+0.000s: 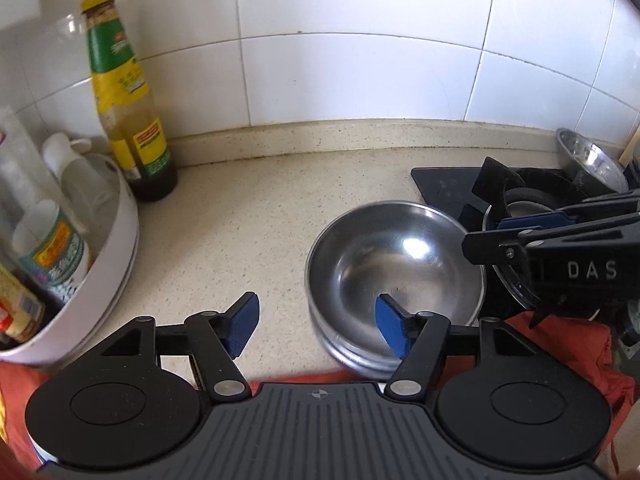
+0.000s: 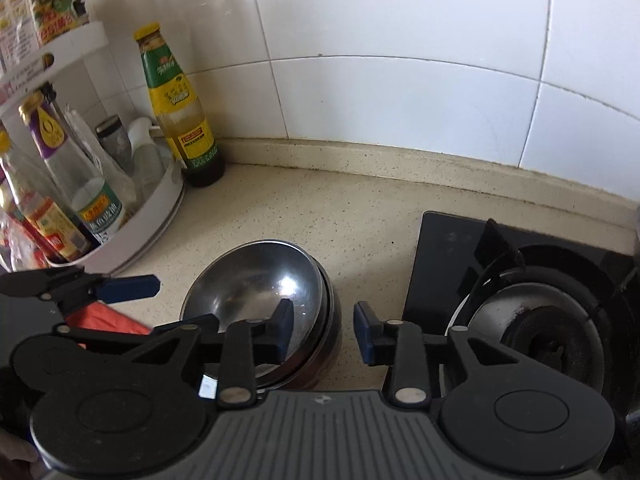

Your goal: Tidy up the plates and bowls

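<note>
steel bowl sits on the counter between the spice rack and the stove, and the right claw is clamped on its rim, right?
Not quite. The steel bowl does sit on the counter between the spice rack and the stove, but the right claw is open and grips nothing. The right wrist view shows its fingers spread either side of the bowl's rim.

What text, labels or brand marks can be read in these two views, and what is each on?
"DAS": raised white letters on the right gripper body, left wrist view; cut off at the frame edge.
Tall sauce bottle: green and yellow label with Chinese characters, too blurred to read.
Bottles in the white rack: coloured labels, characters too small and blurred.
Packets on the upper shelf: print unreadable.
Steel bowls: no markings visible.
</note>
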`<move>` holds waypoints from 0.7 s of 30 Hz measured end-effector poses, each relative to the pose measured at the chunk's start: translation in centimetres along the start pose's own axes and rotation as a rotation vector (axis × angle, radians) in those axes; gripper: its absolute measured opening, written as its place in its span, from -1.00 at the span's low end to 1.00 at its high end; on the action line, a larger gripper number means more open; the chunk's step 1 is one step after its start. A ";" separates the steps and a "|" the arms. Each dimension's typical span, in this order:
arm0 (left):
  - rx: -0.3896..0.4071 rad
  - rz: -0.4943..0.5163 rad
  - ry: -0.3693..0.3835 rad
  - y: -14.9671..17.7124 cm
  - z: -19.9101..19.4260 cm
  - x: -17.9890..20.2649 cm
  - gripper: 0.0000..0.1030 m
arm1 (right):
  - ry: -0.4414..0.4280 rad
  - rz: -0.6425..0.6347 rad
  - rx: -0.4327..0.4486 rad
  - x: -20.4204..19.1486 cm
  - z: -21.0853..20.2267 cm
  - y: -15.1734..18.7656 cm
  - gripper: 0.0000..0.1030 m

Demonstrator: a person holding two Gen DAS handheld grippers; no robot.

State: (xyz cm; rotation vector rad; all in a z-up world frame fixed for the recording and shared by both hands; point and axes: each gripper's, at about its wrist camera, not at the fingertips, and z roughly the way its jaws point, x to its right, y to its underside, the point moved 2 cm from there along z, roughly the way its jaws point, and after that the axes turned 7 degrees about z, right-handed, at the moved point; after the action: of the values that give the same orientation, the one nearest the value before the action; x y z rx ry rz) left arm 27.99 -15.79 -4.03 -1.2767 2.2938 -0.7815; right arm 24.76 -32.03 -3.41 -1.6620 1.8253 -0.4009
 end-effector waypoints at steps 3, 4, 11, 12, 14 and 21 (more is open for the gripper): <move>0.003 -0.010 0.006 0.5 -0.3 0.0 0.41 | -0.010 0.024 -0.011 0.4 0.5 0.5 -0.32; 0.003 -0.012 0.011 0.7 -0.4 0.1 0.41 | -0.013 0.031 -0.017 0.4 0.7 0.6 -0.32; 0.037 -0.050 0.035 1.6 -1.4 -0.5 0.57 | -0.034 0.062 -0.026 0.5 1.1 1.2 -0.31; 0.049 -0.044 0.036 1.8 -1.6 -0.7 0.65 | -0.042 0.067 -0.028 0.5 1.2 1.2 -0.31; 0.055 -0.020 0.023 2.3 -1.9 -1.1 0.68 | -0.056 0.071 -0.037 0.4 1.6 1.0 -0.30; 0.018 0.046 0.052 3.4 -1.6 -1.6 0.69 | -0.064 0.096 -0.052 0.7 3.5 0.7 -0.22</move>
State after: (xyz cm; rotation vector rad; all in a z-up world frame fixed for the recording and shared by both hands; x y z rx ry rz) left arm 25.75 -12.52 -4.87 -1.2048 2.3423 -0.8271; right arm 26.41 -31.91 -6.66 -1.5961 1.8742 -0.2581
